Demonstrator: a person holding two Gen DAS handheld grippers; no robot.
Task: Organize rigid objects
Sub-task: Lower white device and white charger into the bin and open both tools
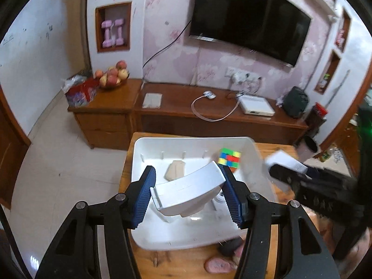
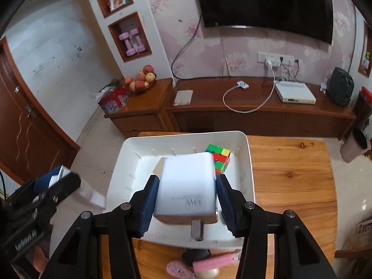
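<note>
Left gripper (image 1: 188, 197) jaws clamped on curved white plastic piece (image 1: 189, 191), right gripper (image 2: 187, 205) jaws on white rectangular box (image 2: 187, 186), both above white plastic bin (image 2: 248, 162) holding multicoloured puzzle cube (image 2: 219, 159). Risk: slip from smooth sides, drop outside bin. Wooden worktop (image 2: 290, 174), wall television (image 2: 267, 4) behind

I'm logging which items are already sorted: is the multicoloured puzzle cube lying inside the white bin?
Yes, the puzzle cube sits inside the white bin, at its far right corner.
</note>
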